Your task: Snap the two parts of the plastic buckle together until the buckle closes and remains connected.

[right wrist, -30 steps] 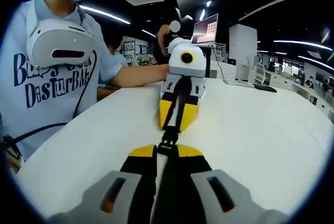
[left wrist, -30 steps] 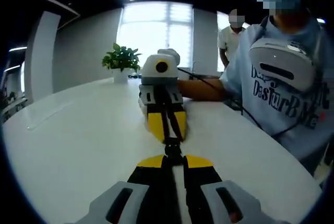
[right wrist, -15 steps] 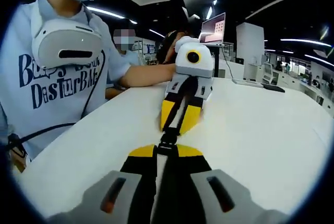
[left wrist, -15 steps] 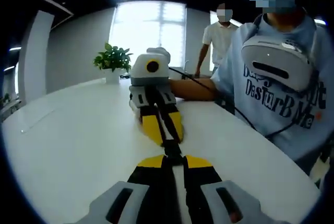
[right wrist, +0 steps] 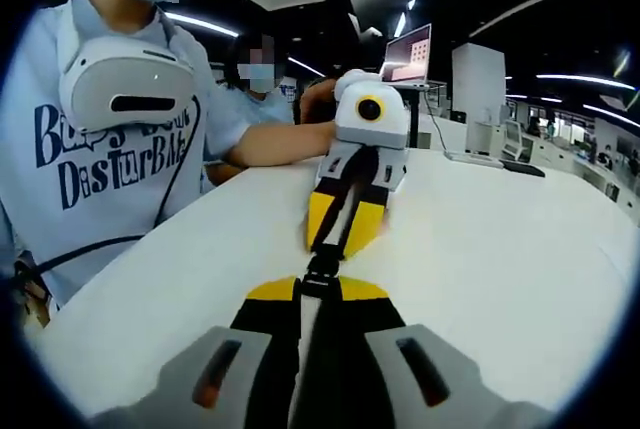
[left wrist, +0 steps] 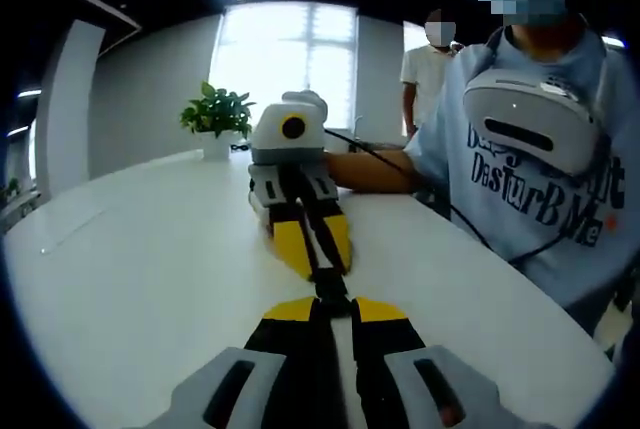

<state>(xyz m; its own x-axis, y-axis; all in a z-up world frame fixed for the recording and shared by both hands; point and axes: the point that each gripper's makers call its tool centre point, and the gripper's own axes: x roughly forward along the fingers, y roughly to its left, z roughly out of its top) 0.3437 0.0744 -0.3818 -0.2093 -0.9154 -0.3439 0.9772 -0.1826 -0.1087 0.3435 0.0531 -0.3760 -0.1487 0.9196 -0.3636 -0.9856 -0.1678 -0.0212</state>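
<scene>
The left tool [left wrist: 332, 301] points forward over a white worktop [left wrist: 130, 279], its yellow-tipped jaws pressed together on one end of a small black buckle [left wrist: 331, 283]. The right tool [left wrist: 313, 255] faces it nose to nose, jaws likewise clamped on the buckle's far end, so the buckle sits in the short gap between the two sets of tips, just above the worktop. A black strap runs from the buckle back between each tool's jaws.

From the right tool [right wrist: 320, 294], the same meeting appears reversed: the buckle [right wrist: 321, 273] lies right at its tips, with the left tool [right wrist: 338, 229] gripping the other side. Whether the two halves are fully latched cannot be told.

A person in a light blue printed shirt [left wrist: 540, 184], a white headset [left wrist: 535, 119] hanging at the chest, stands at the worktop's edge. A potted plant [left wrist: 214, 114] stands far back near a bright window. An open laptop [right wrist: 405, 57] sits in the distance.
</scene>
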